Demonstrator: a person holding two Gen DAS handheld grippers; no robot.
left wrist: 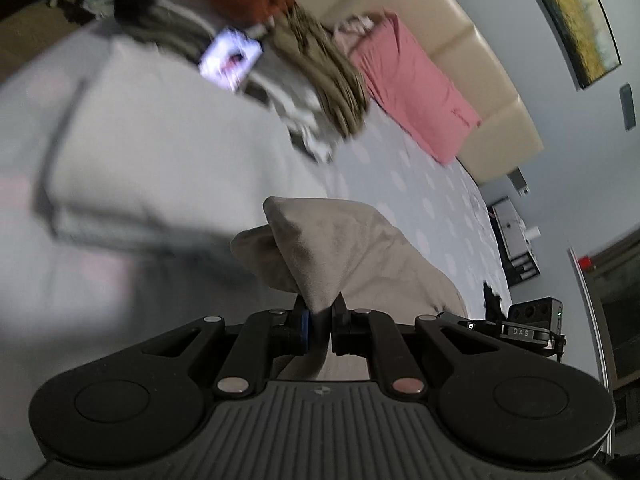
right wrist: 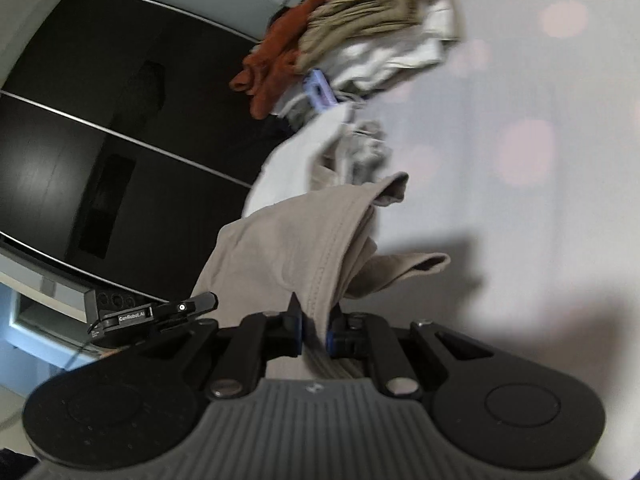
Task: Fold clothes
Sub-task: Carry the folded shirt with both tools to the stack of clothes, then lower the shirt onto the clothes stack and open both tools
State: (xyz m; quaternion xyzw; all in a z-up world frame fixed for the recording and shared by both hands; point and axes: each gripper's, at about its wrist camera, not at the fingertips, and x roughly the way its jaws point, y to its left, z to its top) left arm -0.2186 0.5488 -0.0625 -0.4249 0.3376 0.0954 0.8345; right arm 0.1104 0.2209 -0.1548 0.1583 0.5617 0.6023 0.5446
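Presently each gripper is clamped on the same beige garment [left wrist: 340, 248], lifted above the bed [left wrist: 400, 184]. The left gripper [left wrist: 320, 320] has its jaws nearly together with a pinch of cloth bunched between them; the fabric rises in a peak ahead of the fingers and slopes away to the right. The right gripper [right wrist: 314, 322] pinches a stitched hem, and a sleeve-like fold [right wrist: 404, 268] hangs off to the right above the bedspread. From each wrist view the other gripper [left wrist: 524, 330] shows at the picture's edge, so the two hold points sit near each other.

Beyond the held cloth lies a heap of unfolded clothes [left wrist: 320, 76]: an olive knit, pale grey pieces and a rust-orange item [right wrist: 276, 64]. A pink garment [left wrist: 416, 84] lies flat near the cream headboard [left wrist: 460, 60].

The step in hand appears to be carrying the garment to open bedspread for spreading. To do it well, both grips should stay firm at matching points along one edge, the hands drawing apart until the cloth hangs taut and unwrinkled, then lowering it flat well away from the heap. The hanging fold risks tucking under as the cloth lands; motion blur suggests slowing beforehand.
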